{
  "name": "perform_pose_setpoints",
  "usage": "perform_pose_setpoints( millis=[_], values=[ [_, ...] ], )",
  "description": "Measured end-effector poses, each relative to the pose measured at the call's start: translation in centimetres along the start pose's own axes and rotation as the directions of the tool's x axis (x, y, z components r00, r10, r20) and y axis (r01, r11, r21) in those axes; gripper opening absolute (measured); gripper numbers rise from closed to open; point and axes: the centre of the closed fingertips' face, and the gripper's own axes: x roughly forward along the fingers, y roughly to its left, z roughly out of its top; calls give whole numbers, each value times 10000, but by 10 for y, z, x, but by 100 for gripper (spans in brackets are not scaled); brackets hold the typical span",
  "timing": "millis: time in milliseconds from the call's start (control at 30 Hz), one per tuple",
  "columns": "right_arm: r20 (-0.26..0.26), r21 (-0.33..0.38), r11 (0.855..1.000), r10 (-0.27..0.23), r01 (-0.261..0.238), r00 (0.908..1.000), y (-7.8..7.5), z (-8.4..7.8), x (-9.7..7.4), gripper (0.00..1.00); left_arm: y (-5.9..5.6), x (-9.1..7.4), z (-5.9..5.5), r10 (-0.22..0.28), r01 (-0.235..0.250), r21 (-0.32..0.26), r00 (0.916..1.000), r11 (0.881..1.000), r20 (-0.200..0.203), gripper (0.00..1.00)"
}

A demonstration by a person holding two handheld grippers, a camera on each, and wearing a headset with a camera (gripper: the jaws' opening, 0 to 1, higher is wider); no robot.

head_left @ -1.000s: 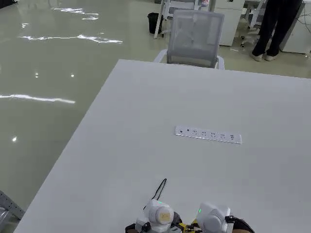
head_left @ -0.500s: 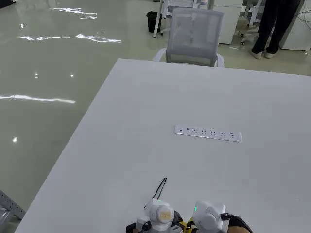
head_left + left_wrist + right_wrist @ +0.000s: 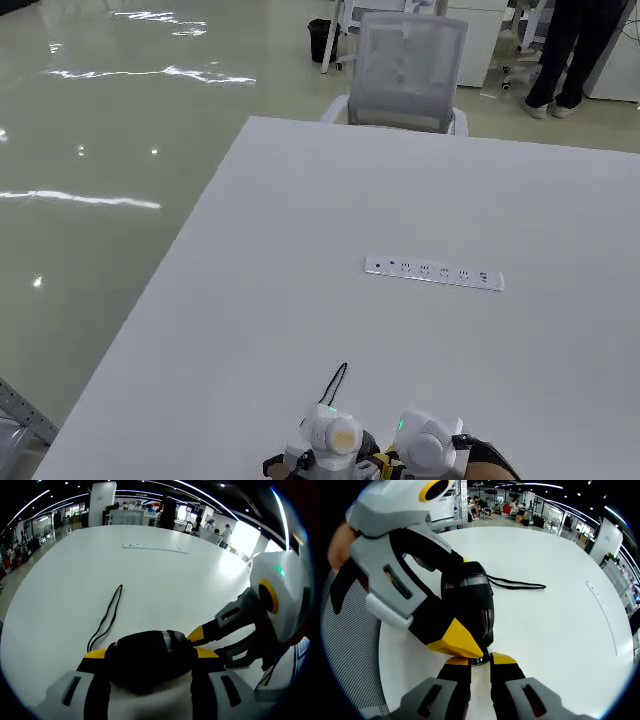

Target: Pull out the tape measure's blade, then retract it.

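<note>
Two grippers share the tape measure (image 3: 470, 605): the left gripper (image 3: 150, 655) clamps the black case between its jaws as an anchor, while the right gripper (image 3: 480, 661), jaws almost closed, pinches the blade hook (image 3: 480, 658) at its fingertips, apparently placed for the pull.

Tape measure (image 3: 147, 656) half-hidden between left gripper's (image 3: 150, 654) fingers (image 3: 95, 655); right gripper (image 3: 428, 450) cropped in head view
</note>
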Motion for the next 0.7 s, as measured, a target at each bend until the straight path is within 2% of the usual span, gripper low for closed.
perform_pose_setpoints(
  millis=[400, 600, 667, 700],
  values=[
    [142, -66, 10000, -34, 35, 9999, 1, 4, 0, 13, 0, 1, 0, 23, -23, -78, 10000, 10000, 67, 63],
    [275, -488, 9986, -176, 189, 9995, 1, 4, 0, 15, 1, 1, 1, 100, -98, -154, 9999, 9998, 130, 63],
    [107, -718, 9971, -241, 248, 9997, 1, 1, -1, 17, 0, 1, 1, 106, -104, -178, 9999, 9998, 105, 63],
    [229, -726, 9969, -280, 295, 9993, 0, 3, -1, 18, 0, 1, 1, 102, -100, -220, 9999, 9997, 111, 63]
  ],
)
